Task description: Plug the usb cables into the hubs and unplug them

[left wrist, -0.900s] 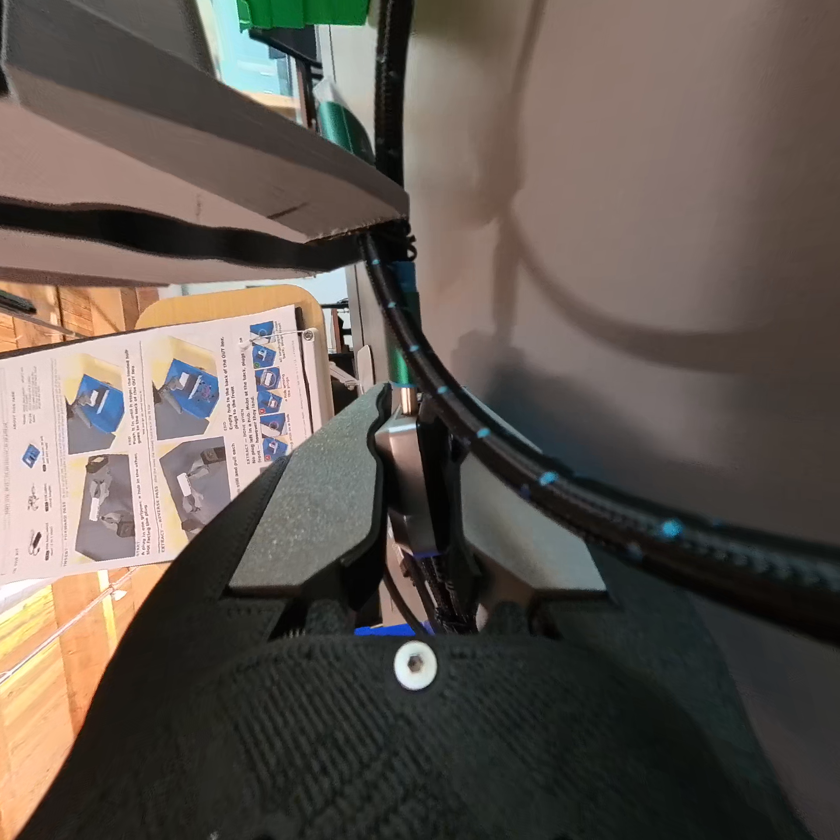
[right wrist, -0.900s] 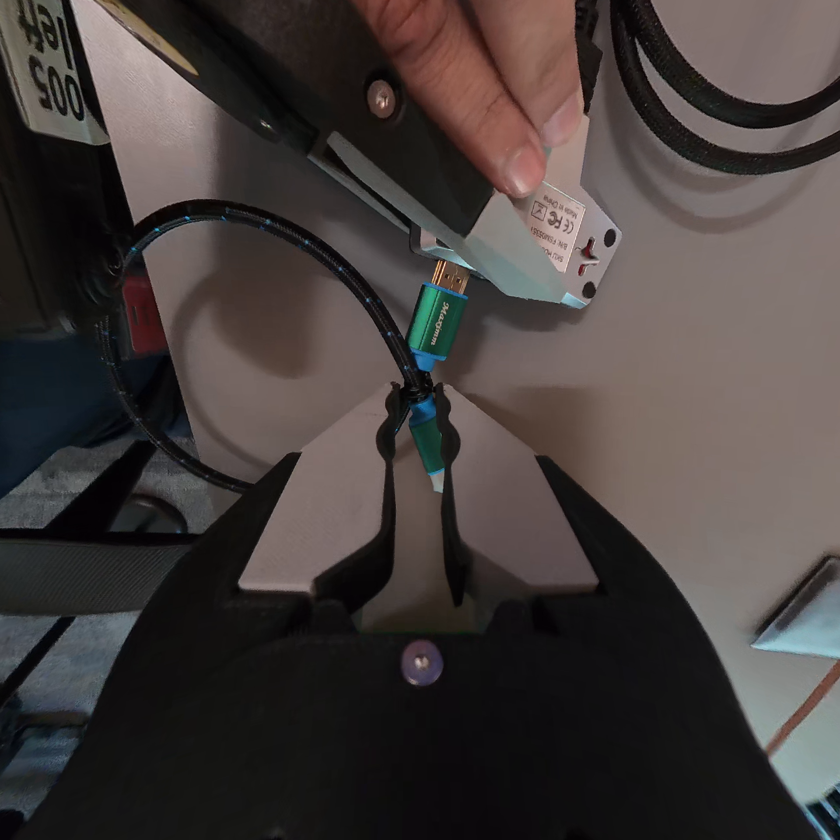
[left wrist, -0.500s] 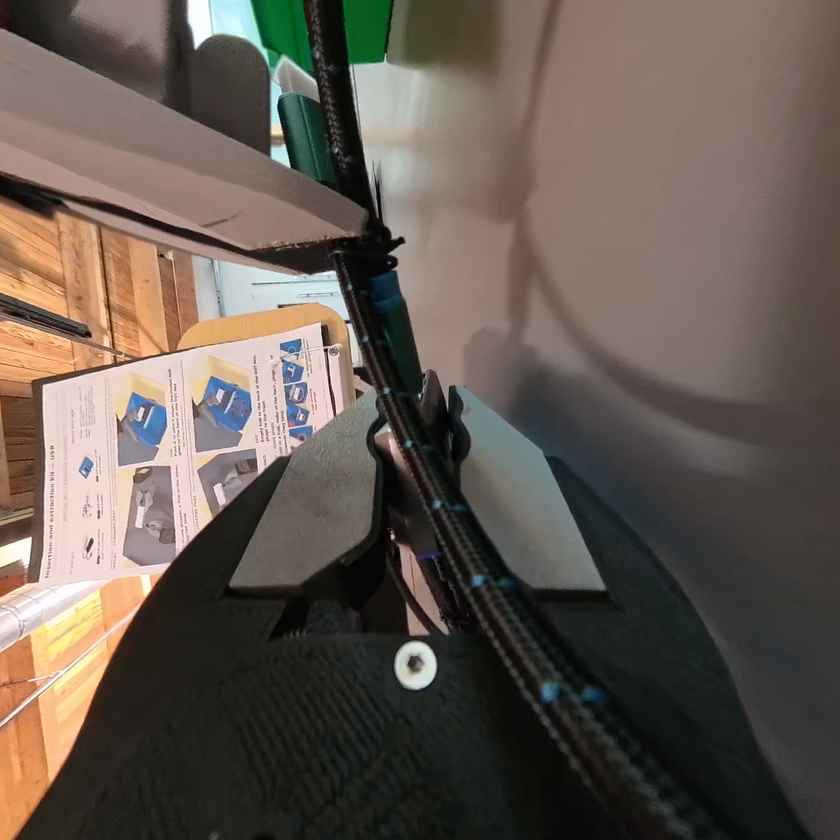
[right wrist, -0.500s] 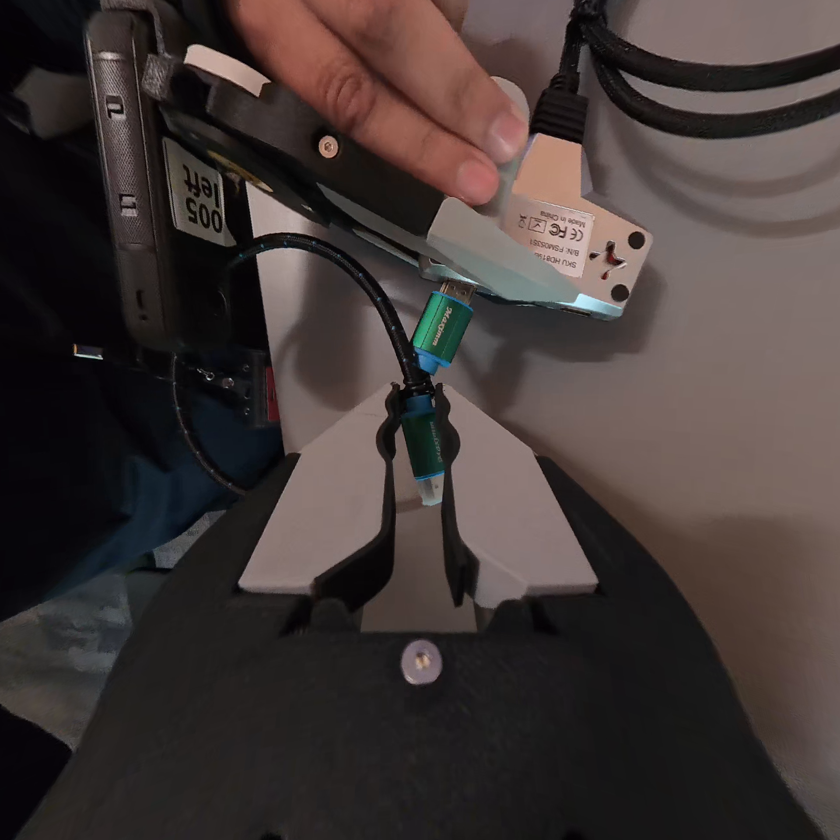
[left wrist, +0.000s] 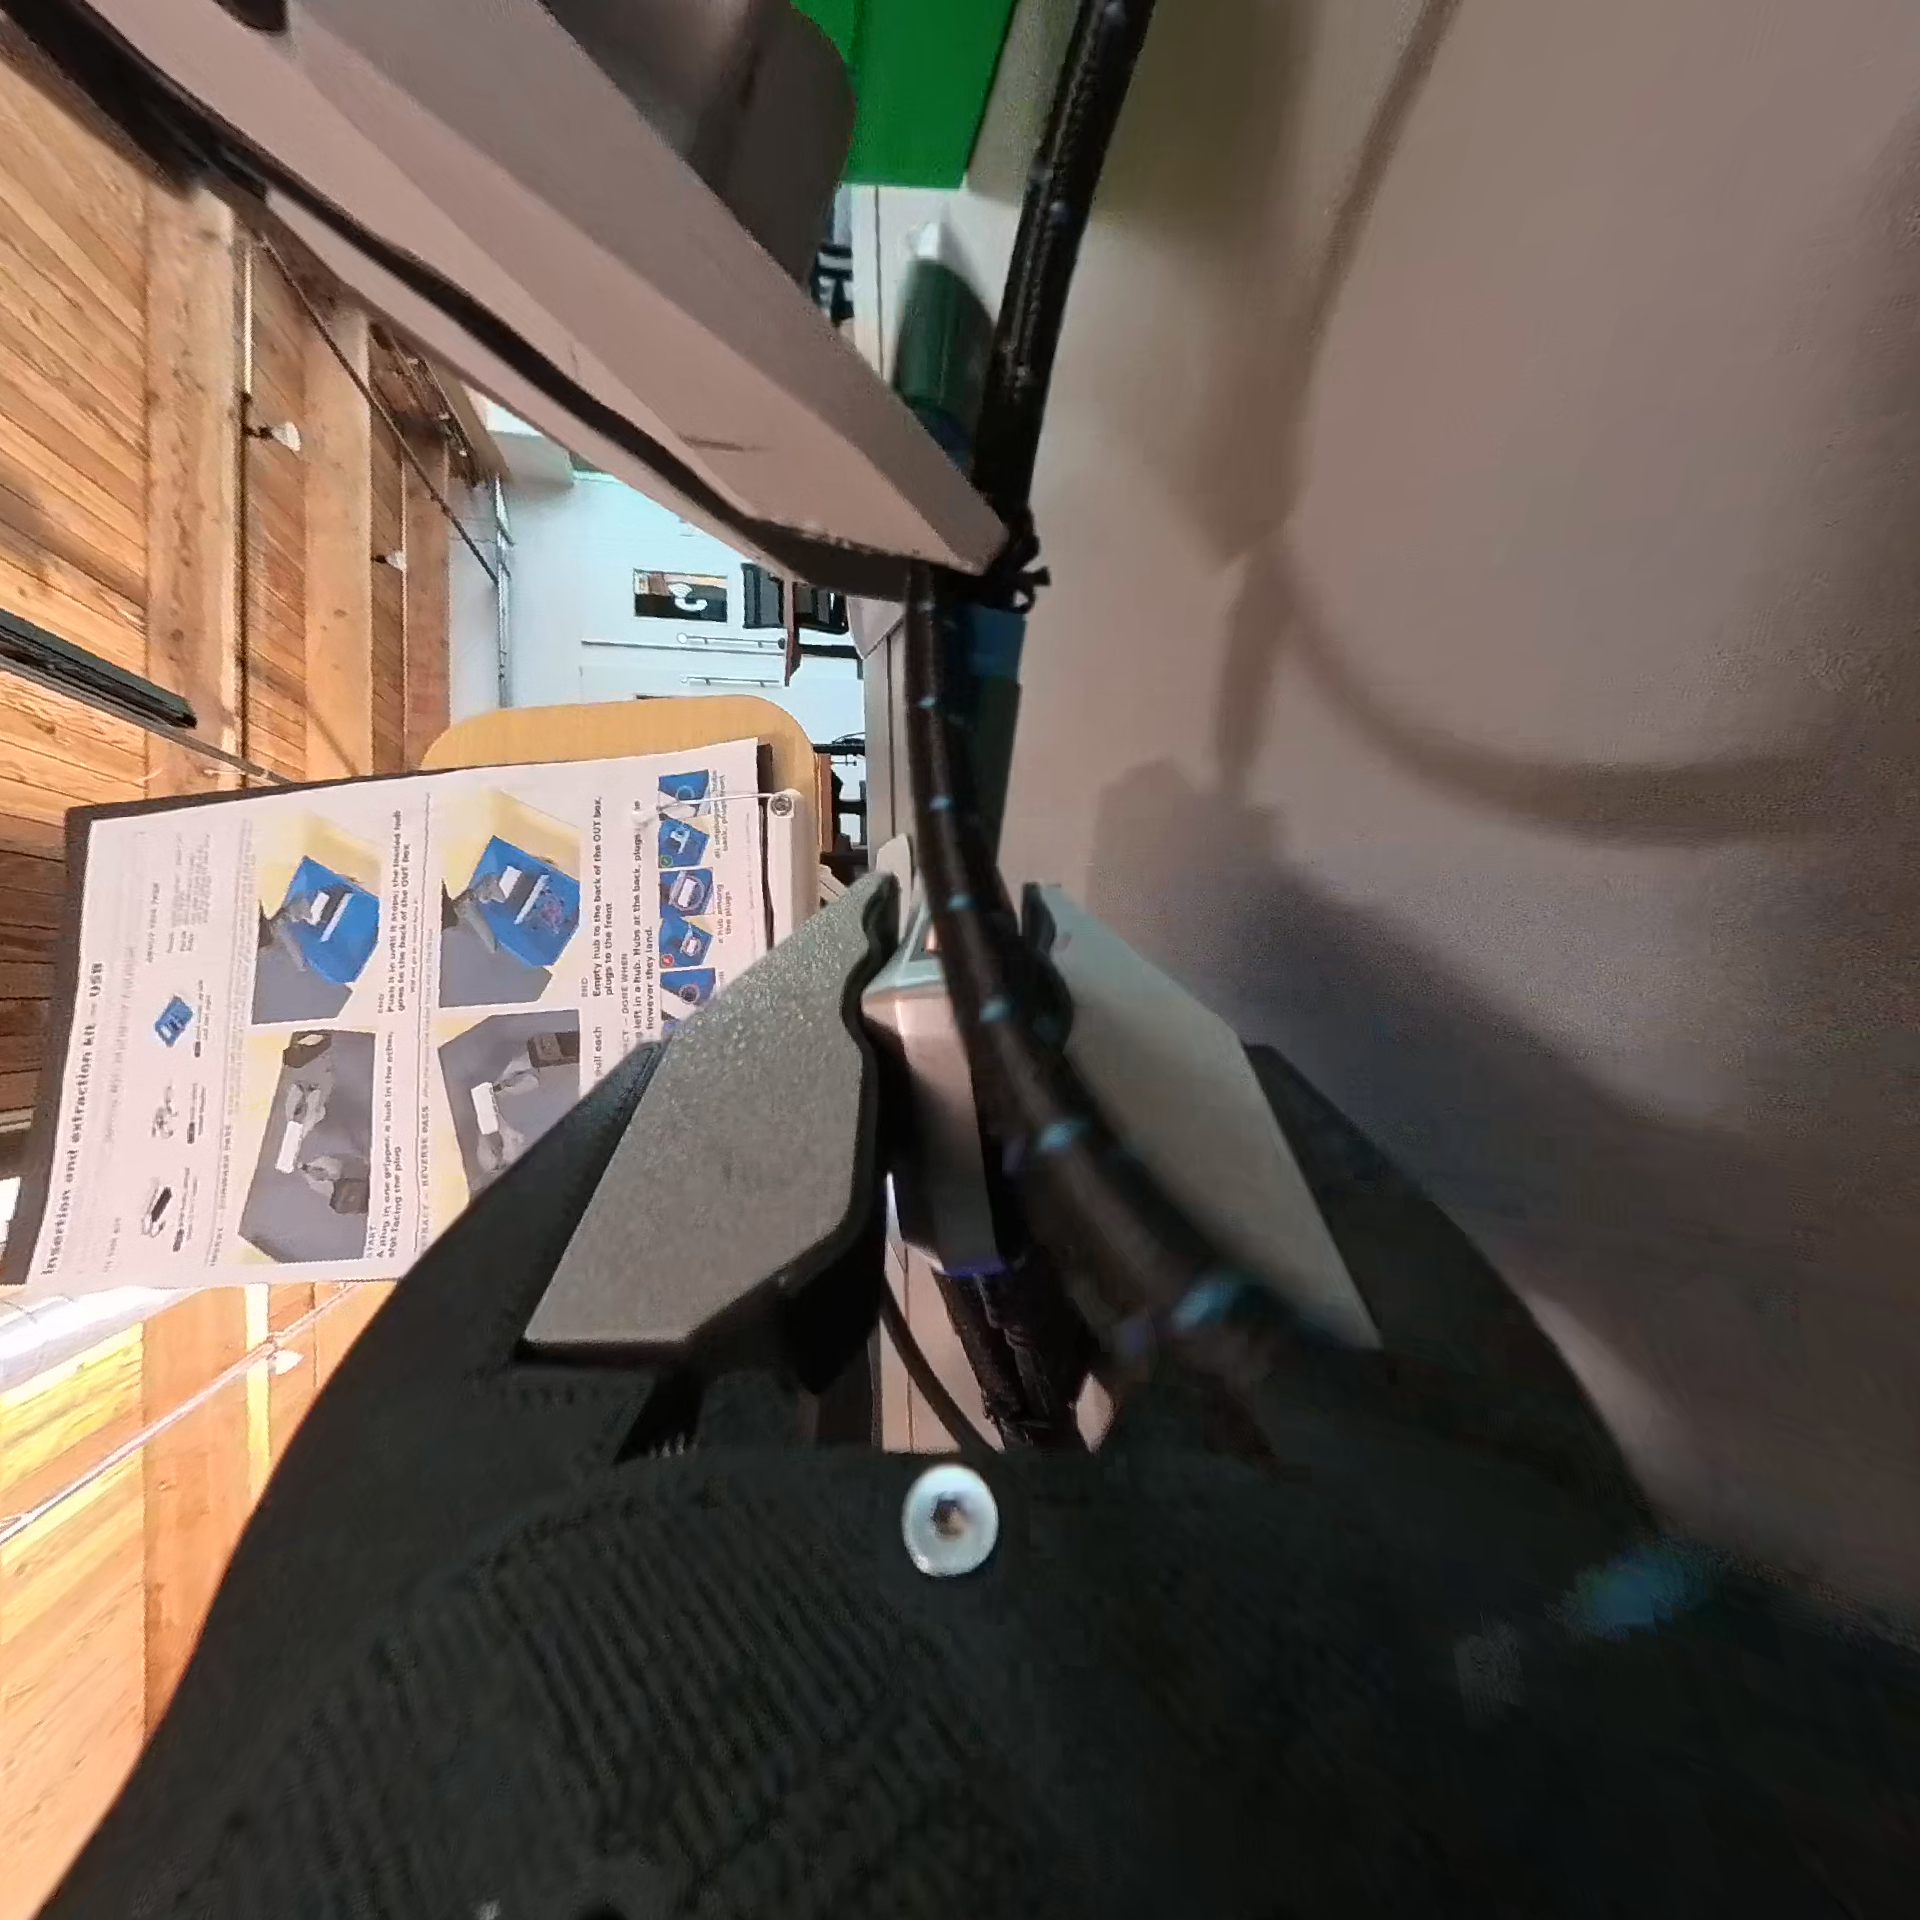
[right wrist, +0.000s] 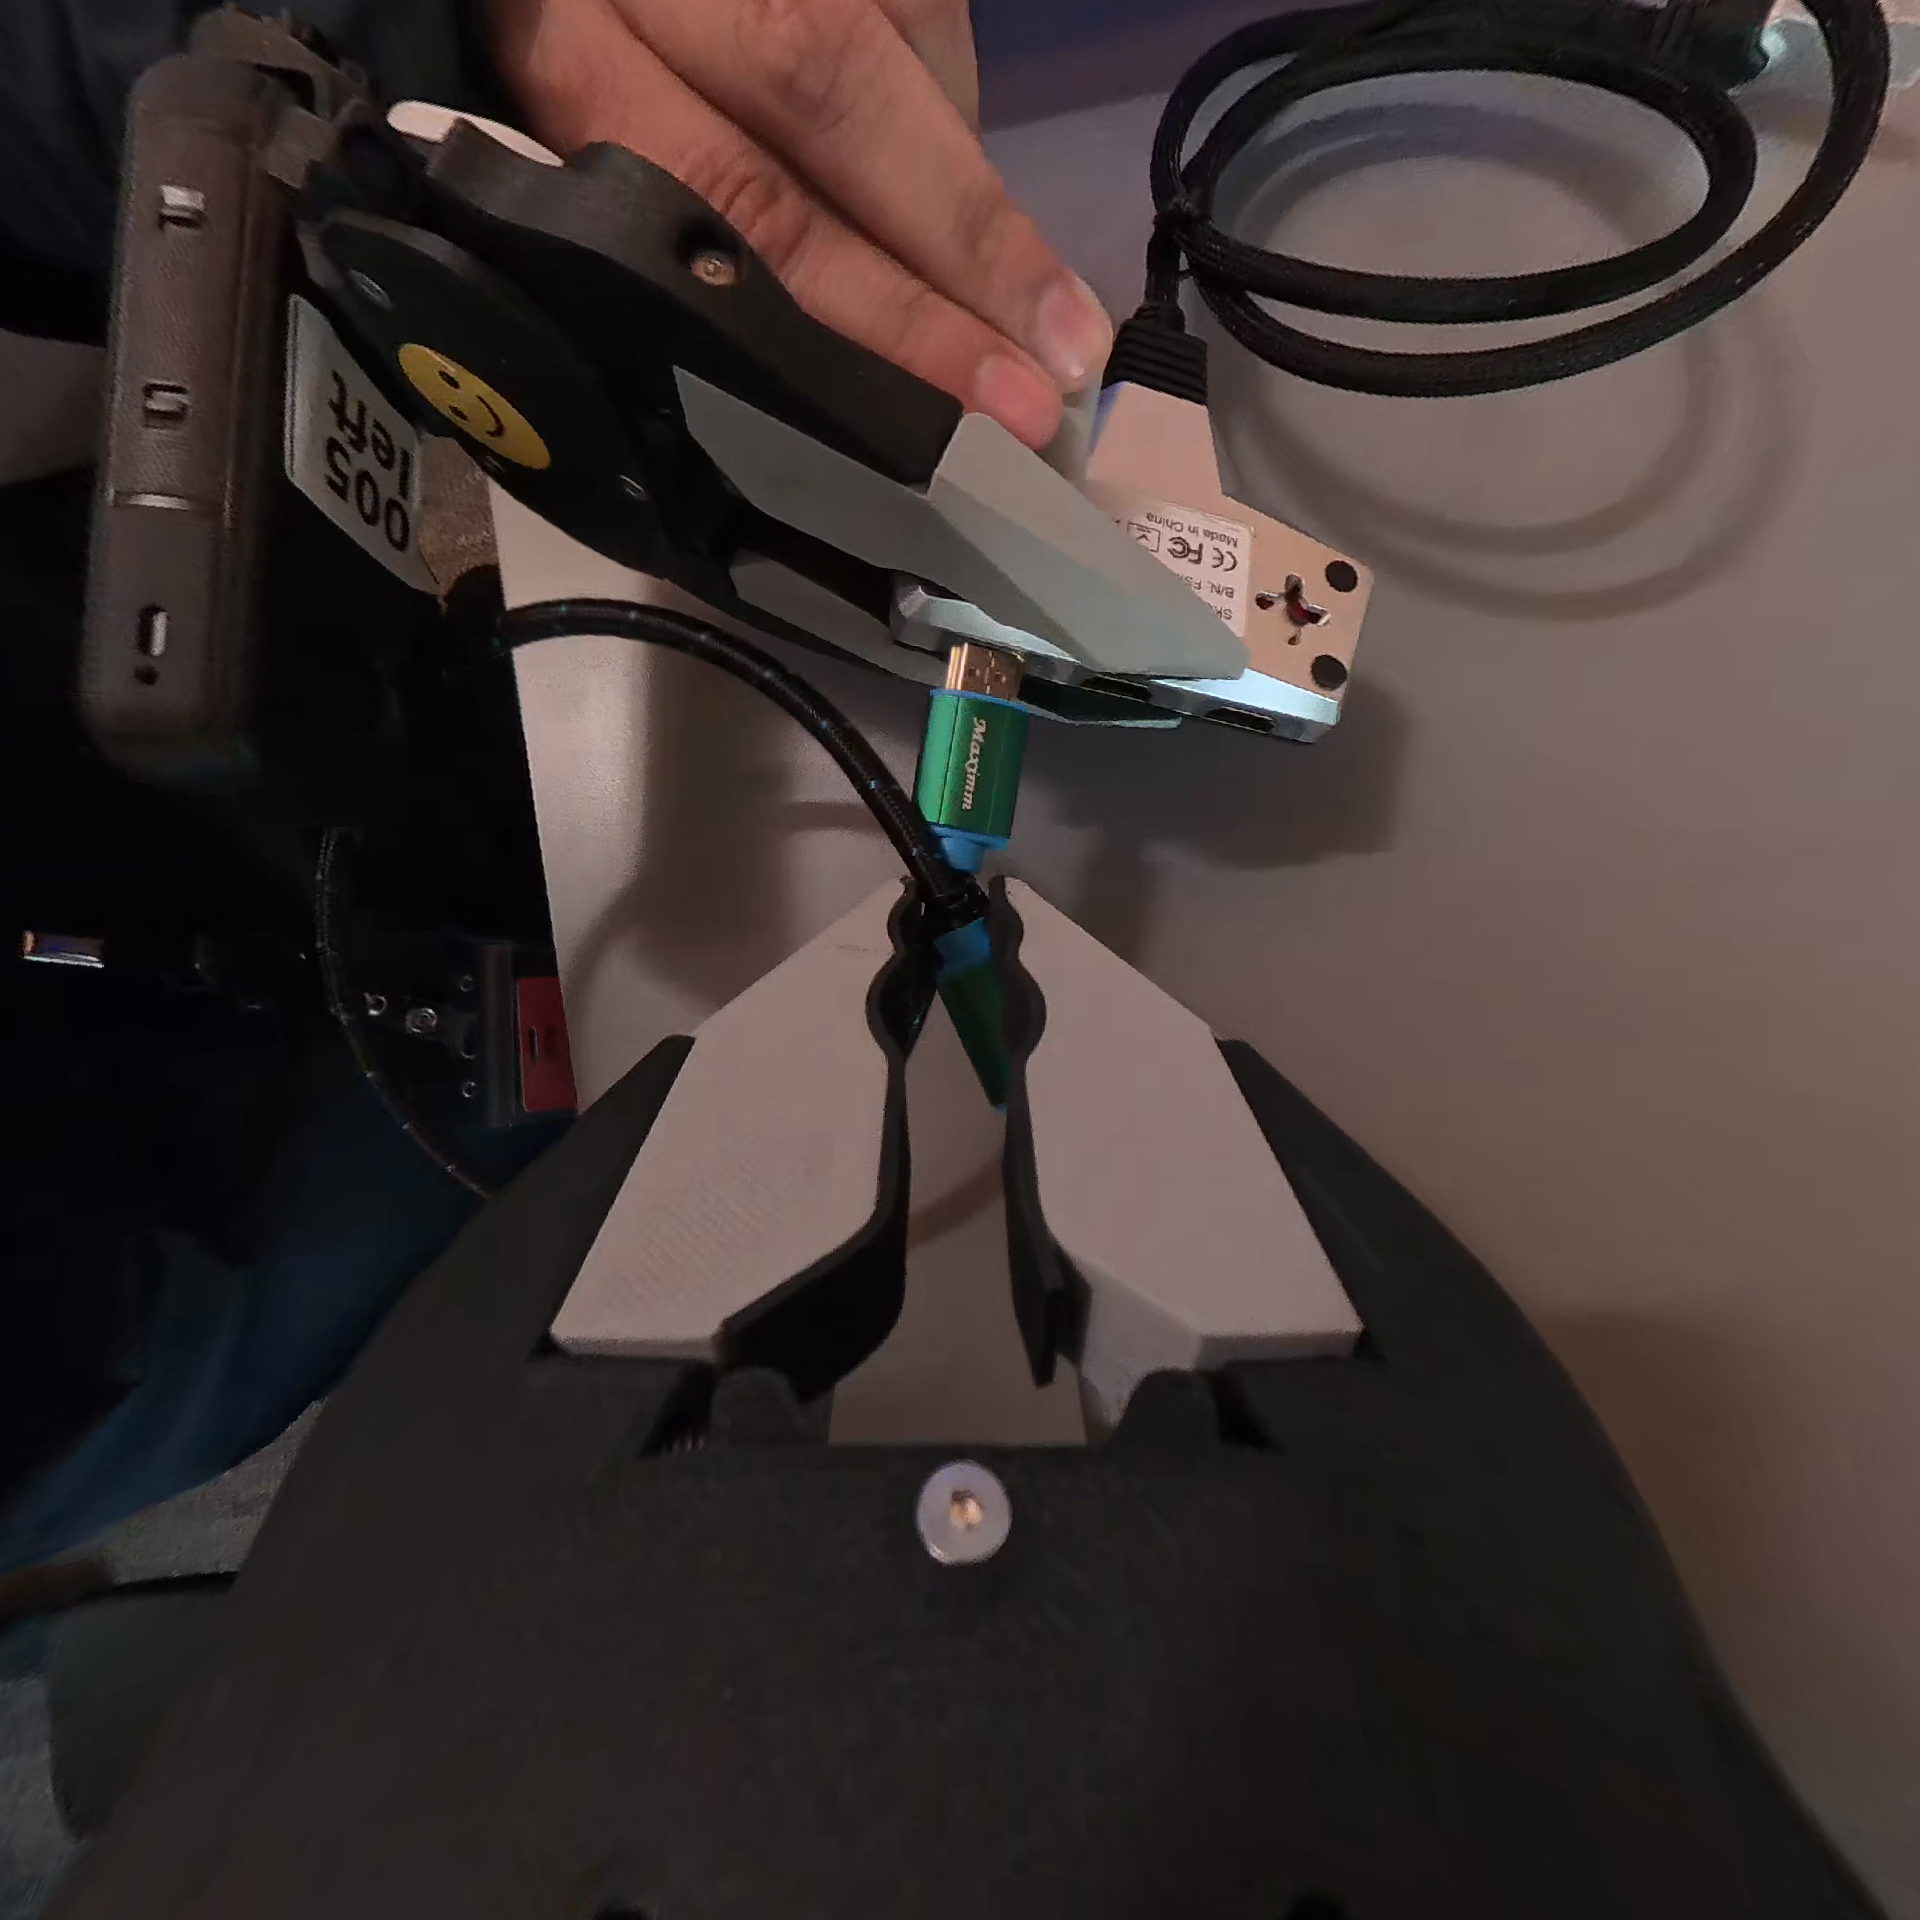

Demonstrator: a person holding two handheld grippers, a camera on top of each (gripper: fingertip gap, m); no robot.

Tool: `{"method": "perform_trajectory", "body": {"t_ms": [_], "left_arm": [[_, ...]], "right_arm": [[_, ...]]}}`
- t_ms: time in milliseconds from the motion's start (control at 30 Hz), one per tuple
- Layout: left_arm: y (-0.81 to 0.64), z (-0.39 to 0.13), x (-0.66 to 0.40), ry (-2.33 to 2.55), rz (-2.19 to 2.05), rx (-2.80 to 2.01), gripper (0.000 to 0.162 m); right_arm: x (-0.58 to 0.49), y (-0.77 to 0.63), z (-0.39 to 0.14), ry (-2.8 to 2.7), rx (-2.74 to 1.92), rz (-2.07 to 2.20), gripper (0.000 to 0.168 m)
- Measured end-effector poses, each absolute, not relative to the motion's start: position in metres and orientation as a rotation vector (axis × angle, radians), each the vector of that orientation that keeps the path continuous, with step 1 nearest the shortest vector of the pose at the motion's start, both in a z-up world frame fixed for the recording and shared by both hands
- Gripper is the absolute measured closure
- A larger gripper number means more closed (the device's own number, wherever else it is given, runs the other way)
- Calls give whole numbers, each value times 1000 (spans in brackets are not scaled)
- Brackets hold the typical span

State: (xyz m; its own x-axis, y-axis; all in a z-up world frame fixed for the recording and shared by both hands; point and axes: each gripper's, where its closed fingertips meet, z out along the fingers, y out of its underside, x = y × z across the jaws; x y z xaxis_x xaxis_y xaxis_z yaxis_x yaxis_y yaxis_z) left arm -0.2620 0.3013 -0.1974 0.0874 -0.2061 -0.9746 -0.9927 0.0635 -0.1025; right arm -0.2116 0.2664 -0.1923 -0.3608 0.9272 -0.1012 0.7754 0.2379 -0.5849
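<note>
The green metal plug with a gold tip and blue strain collar (right wrist: 971,774) sits just above centre in the right wrist view, its gold end touching the edge of the flat silver-grey aluminium hub (right wrist: 1236,582), aimed at a port; I cannot tell whether it has entered. I hold it with my right gripper (right wrist: 956,925), fingers closed on the blue collar where a black tie binds the black braided cable with blue flecks (right wrist: 790,686), probably so the plug stands stiff and points straight up. That cable arcs away to the left. My left gripper (right wrist: 1091,623), entering from the upper left under my hand (right wrist: 831,156), is clamped on the hub, I judge to steady it. In the left wrist view the hub (left wrist: 925,1081) shows pinched between the fingers, the cable crossing in front. The hub's own thick black cord (right wrist: 1455,208) loops at upper right on the pale grey tabletop (right wrist: 1558,1039).
</note>
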Motion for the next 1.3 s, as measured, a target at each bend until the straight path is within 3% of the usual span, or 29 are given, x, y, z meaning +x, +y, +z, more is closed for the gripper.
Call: {"method": "perform_trajectory", "body": {"t_ms": [167,333,867,1000,1300], "left_arm": [[302,-211,-257,1388,1005,-1349,141],[302,-223,-250,1457,1008,-1341,141],[304,-225,-259,1319,746,-1515,142],[307,-227,-264,1320,798,-1505,142],[316,-220,-278,1321,1037,-1438,135]], "right_arm": [[-219,260,-172,-2163,-1575,972,163],[-219,256,-177,-2217,-1553,875,164],[-229,268,-176,-2003,-1518,1136,164],[-231,281,-161,-1936,-1509,1137,164],[-221,290,-185,-1969,-1547,1058,164]]}}
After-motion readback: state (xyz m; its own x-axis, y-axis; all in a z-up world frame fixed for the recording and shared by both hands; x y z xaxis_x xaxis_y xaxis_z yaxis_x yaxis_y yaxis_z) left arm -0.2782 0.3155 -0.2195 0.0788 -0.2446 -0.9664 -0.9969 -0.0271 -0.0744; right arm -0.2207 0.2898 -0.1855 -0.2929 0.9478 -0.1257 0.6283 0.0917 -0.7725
